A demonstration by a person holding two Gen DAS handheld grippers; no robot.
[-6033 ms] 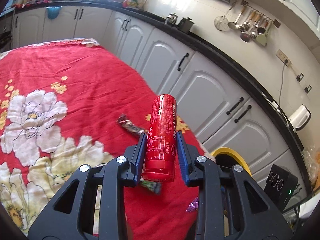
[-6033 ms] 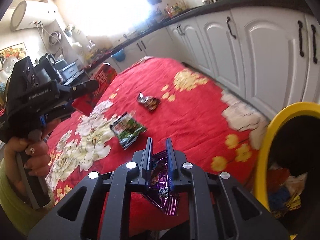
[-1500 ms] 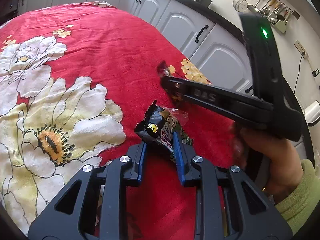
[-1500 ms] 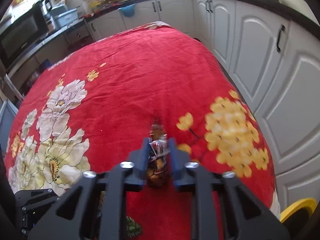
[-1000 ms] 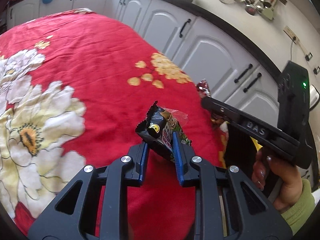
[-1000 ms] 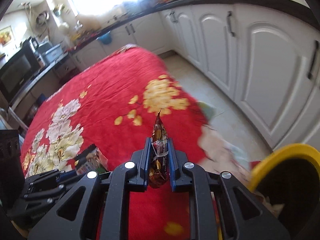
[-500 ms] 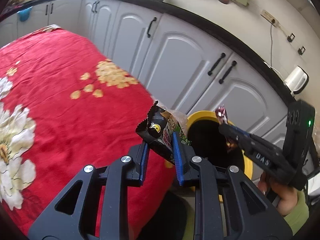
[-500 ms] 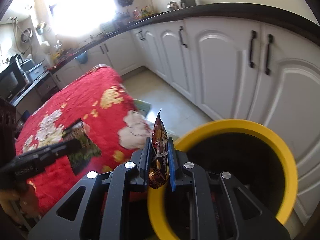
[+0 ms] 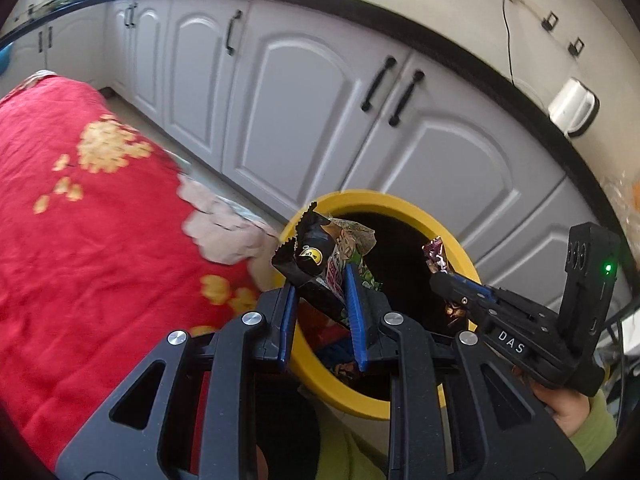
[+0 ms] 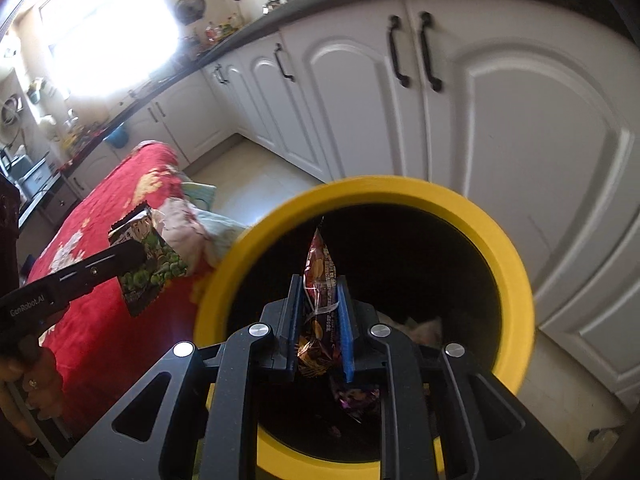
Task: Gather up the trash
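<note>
Landmark for all positions: yellow-rimmed bin (image 10: pixel 516 256), standing on the floor in front of the white cabinets (image 10: pixel 520 120).

Right tongs (image 10: pixel 319 292): directly over the bin's dark mouth, pointed down into it. A purple-brown snack wrapper (image 10: pixel 320 280) stands upright between the blue pads. The jaws have just been opening a little; the wrapper is still between them and looks only loosely pinched, so I judge the drop is starting. Placement over the centre of the opening makes sense: a light foil piece can drift, and the centre gives the most margin.

Left tongs (image 9: pixel 320 280): narrow, clamped on a black-and-green snack packet (image 9: pixel 320 256). They sit at the bin's near rim on the side of the red floral cloth (image 9: pixel 100 240), not yet fully above the opening. Probably held back so the two tools do not crowd each other over the bin.

Trash already lies at the bin's bottom (image 10: pixel 420 326); exact pieces cannot be told in the dark.

Judgement: right wrapper goes first; the left packet needs a short move inward past the rim before release, else it may catch the rim and fall outside.
</note>
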